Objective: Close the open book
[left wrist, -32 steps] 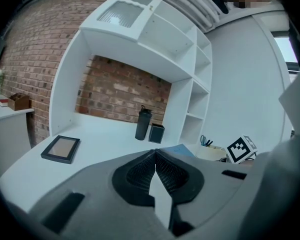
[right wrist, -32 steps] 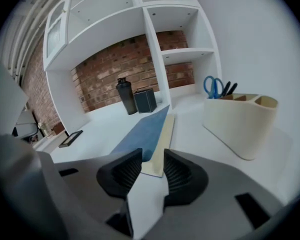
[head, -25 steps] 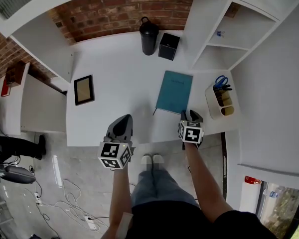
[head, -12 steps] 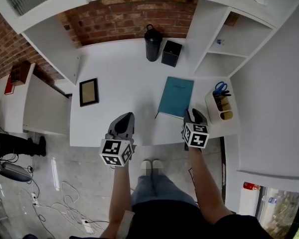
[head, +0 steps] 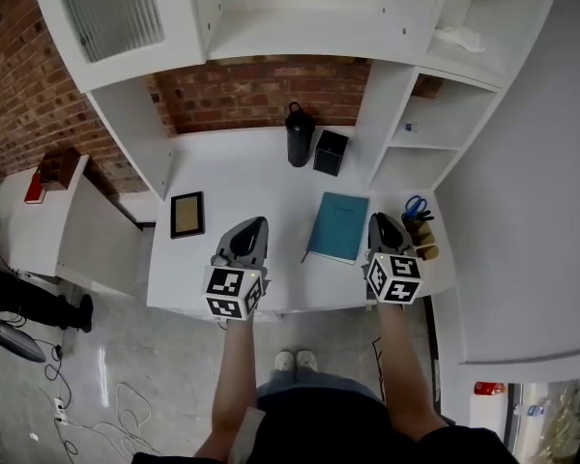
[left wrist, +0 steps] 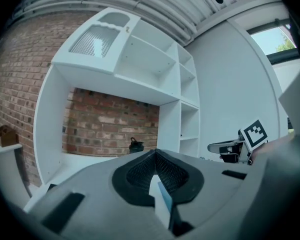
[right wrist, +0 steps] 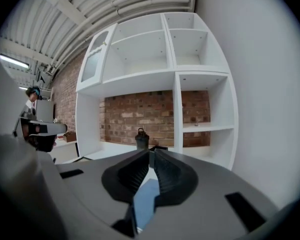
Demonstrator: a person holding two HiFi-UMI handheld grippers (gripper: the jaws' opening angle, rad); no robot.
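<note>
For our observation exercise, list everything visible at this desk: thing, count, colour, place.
Desk: one, white, under white shelves.
Book: one, teal, closed, right of the desk's middle.
Flask: one, black, at the back by the brick wall.
Box: one, black, just right of the flask.
Picture frame: one, dark, desk's left.
Organiser: one, white, desk's right edge, holding blue-handled scissors.
Left gripper: one, grey, at the desk's front, jaws shut, empty.
Right gripper: one, grey, beside the book, jaws just closing to a narrow gap, nothing between.

Matt teal book (head: 339, 226), rough brick wall (head: 261, 93)
</note>
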